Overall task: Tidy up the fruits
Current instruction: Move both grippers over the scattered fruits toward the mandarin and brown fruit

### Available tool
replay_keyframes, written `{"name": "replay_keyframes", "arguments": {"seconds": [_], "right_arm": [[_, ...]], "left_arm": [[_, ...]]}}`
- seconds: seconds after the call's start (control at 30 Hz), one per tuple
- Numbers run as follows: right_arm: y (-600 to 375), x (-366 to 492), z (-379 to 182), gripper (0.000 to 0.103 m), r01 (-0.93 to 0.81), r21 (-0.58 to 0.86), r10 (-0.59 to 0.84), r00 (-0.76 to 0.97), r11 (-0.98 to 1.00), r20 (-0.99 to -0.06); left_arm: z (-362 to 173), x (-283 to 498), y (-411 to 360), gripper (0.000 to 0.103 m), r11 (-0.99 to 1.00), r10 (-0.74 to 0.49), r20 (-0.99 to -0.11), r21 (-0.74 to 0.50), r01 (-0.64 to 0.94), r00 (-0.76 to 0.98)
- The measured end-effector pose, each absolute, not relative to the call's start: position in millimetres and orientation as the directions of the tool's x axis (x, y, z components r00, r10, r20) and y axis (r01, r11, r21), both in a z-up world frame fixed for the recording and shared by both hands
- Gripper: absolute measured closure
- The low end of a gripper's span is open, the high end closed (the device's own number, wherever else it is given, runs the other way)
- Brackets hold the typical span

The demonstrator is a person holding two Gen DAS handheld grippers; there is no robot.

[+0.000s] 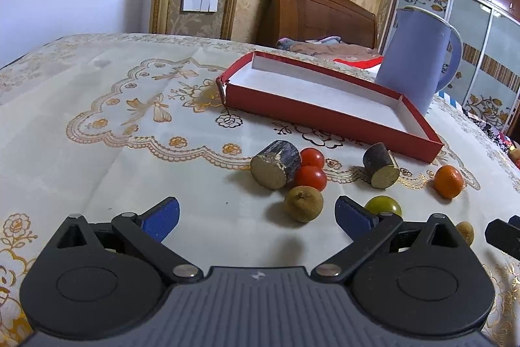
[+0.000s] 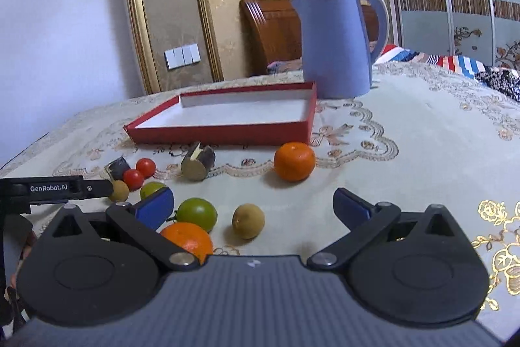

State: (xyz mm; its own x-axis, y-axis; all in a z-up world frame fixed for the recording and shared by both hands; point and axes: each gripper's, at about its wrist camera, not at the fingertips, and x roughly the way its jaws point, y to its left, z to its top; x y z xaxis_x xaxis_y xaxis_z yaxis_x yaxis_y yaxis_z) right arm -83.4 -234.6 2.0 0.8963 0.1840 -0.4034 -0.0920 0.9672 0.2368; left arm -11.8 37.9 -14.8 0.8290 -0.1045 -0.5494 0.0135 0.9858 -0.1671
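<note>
Gold wallpaper and a wooden bed stand behind a table with a cream cloth (image 1: 97,106). On the cloth sits a flat red box (image 1: 328,119) with a white inside and nothing in it, and a blue kettle (image 2: 334,41) stands just behind it. The fruits all lie in front of the box. In the left view, two red tomatoes (image 1: 310,168) touch a dark cut chunk (image 1: 274,165), a second chunk (image 1: 380,165) lies near the box, and an orange (image 1: 448,181) sits off to the right. The left gripper (image 1: 256,217) is wide open over the cloth, with a brown fruit (image 1: 304,204) just ahead, maybe a kiwi. The right gripper (image 2: 253,207) is wide open too, holding nothing. Near it lie a green fruit (image 2: 196,213), a near orange (image 2: 188,239) and a small brown fruit (image 2: 248,220).
</note>
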Motion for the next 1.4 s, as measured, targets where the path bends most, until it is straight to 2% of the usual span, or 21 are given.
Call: {"name": "replay_keyframes", "arguments": {"seconds": [0.23,0.4,0.5,0.67,0.83,1.03,1.4], "right_arm": [[-227,-86,6,0.0,-0.141,0.192,0.211,0.884,0.971,-0.418],[-222,-95,9,0.0,-0.15,0.16,0.203,0.894,0.976,-0.399],[-219,-88,8,0.0,-0.148,0.181,0.214,0.875,0.972,-0.434],[-208,-84,13,0.0,-0.107,0.159,0.166,0.89,0.982,-0.426],[-205,-82,13,0.0,-0.14,0.145,0.191,0.874,0.979,-0.447],[-202,-90,13,0.0,-0.159,0.111,0.192,0.877,0.981,-0.44],[-199,-82,15,0.0,-0.114,0.127,0.159,0.88,0.985,-0.448]], "left_arm": [[-8,-24,30,0.0,0.986,-0.042,-0.563,-0.155,-0.056,0.825],[-10,-24,9,0.0,0.999,0.001,-0.58,-0.035,-0.026,0.815],[-9,-27,3,0.0,1.0,0.004,-0.569,-0.015,-0.016,0.822],[-7,-31,0,0.0,1.0,0.006,-0.554,-0.015,-0.017,0.833],[-9,-31,-4,0.0,0.999,0.024,-0.574,0.031,-0.008,0.818],[-11,-29,-3,0.001,1.0,0.024,-0.587,0.024,-0.012,0.809],[-9,-36,-7,0.0,0.998,0.038,-0.567,0.057,-0.008,0.823]]}}
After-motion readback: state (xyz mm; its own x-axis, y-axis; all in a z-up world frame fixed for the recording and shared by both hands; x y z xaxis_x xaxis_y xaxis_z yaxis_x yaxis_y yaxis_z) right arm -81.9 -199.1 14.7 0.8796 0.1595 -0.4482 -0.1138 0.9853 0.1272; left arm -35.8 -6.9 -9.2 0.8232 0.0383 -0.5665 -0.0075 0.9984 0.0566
